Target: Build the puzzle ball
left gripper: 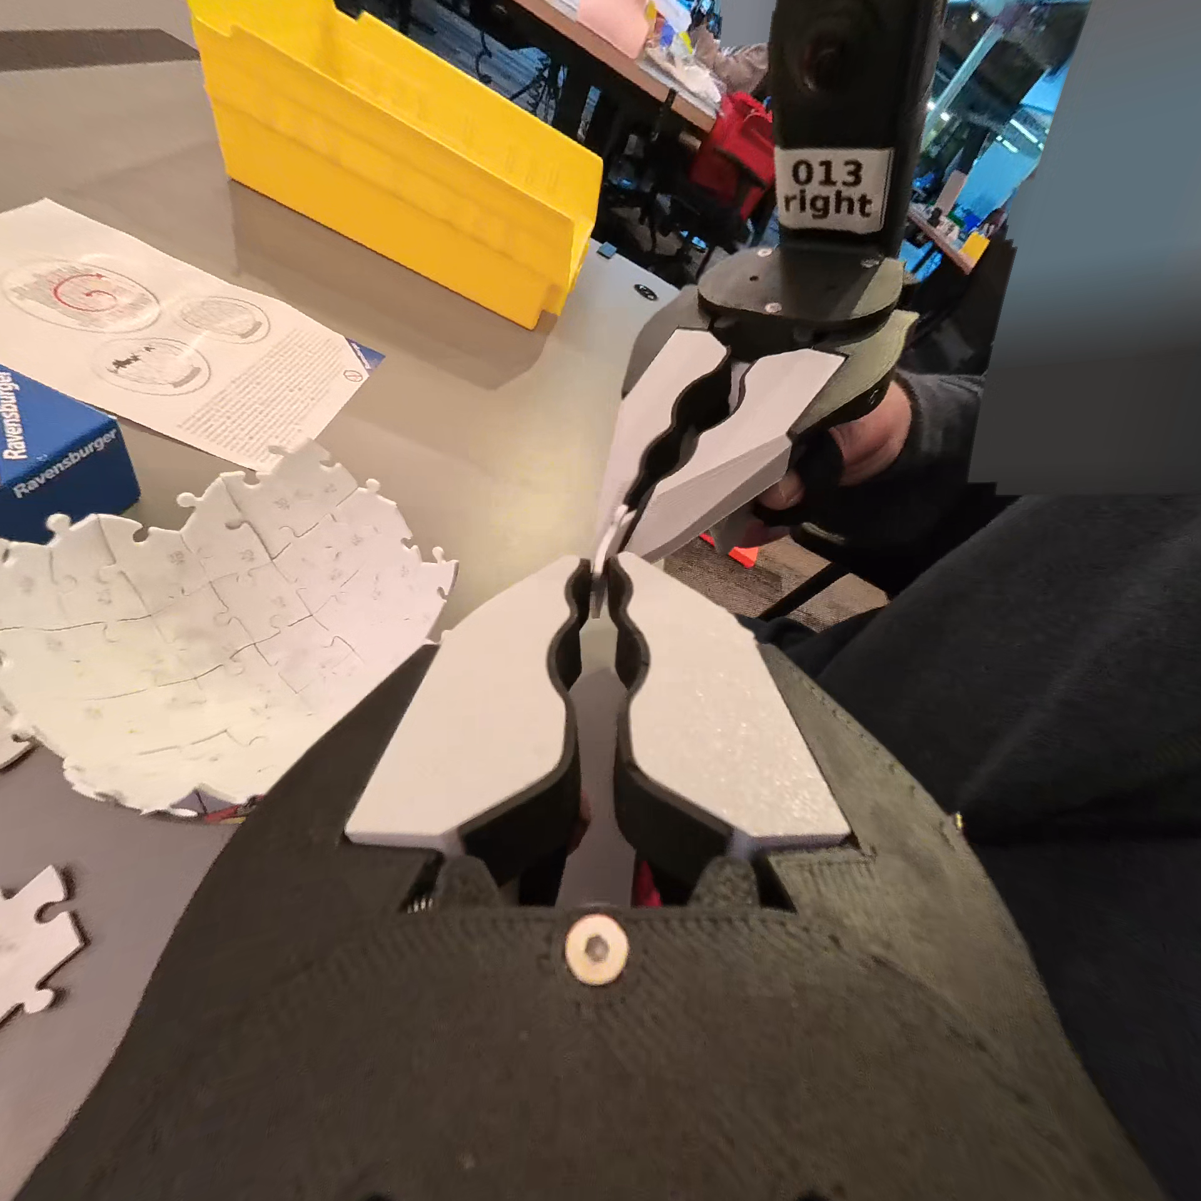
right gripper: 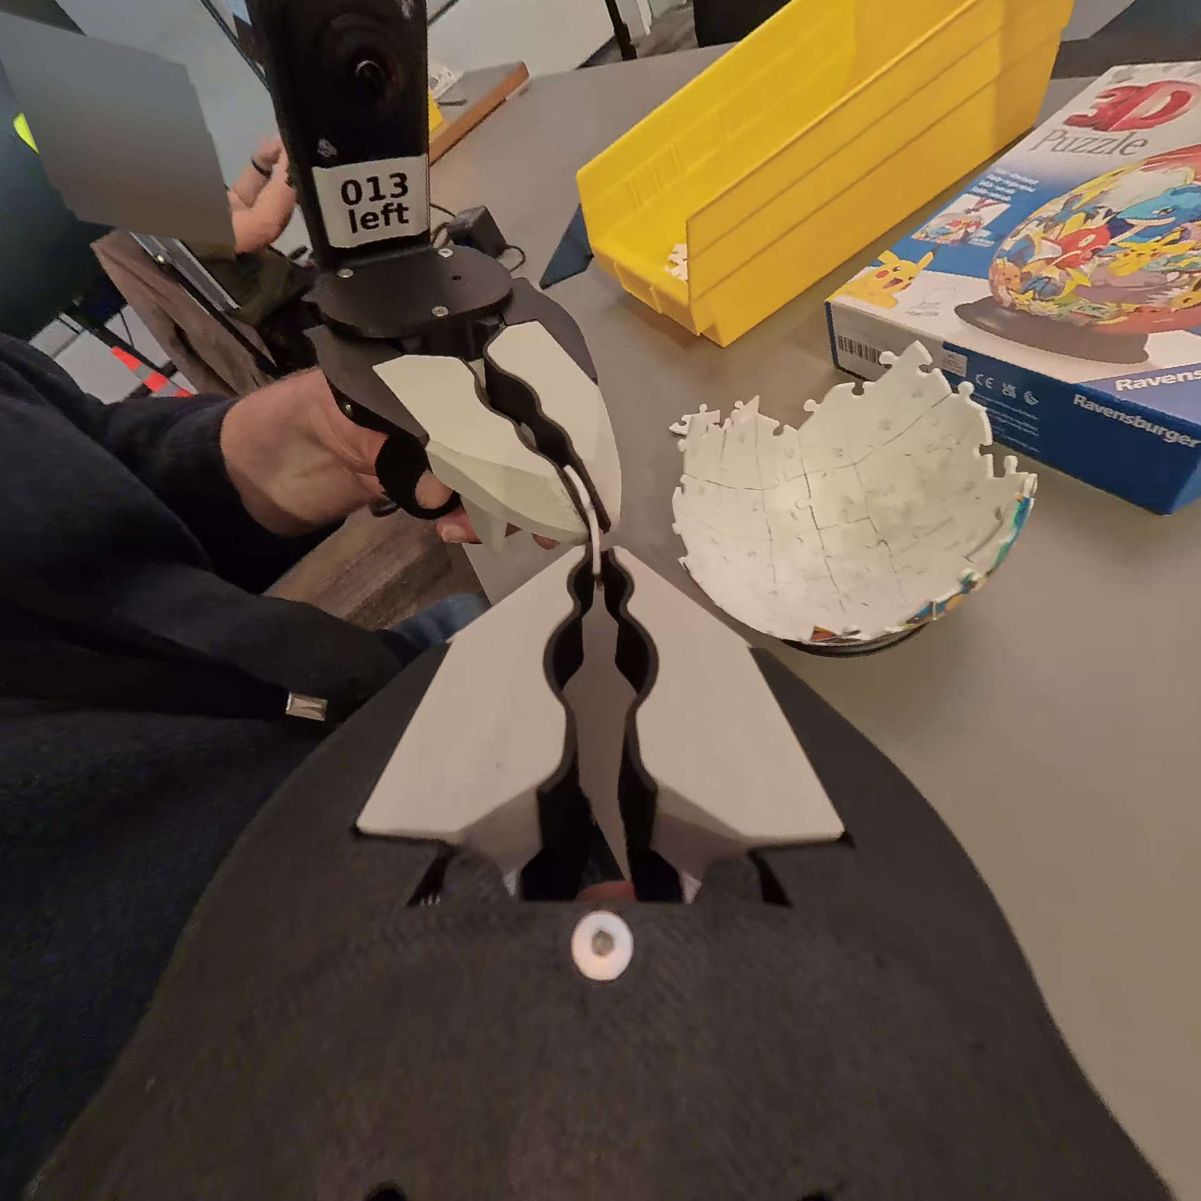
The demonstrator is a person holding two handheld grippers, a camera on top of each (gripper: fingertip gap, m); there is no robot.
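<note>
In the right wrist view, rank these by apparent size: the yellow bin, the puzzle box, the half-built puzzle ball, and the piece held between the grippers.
1. Yellow bin and puzzle box: look alike, and the box is cut off by the frame, so unranked.
2. Half-built puzzle ball.
3. Held piece, a thin white sliver seen edge-on.

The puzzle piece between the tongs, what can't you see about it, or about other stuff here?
- Puzzle piece: edge-on in both wrist views, pinched by both tongs, so its picture and shape are hidden.
- Half-built ball: only the white inside shows; its coloured outside faces away, and the left wrist view's edge cuts it.
- Yellow bin: its wall hides most of the inside.
- Loose piece: blurred, cut by the left wrist view's edge.
</note>
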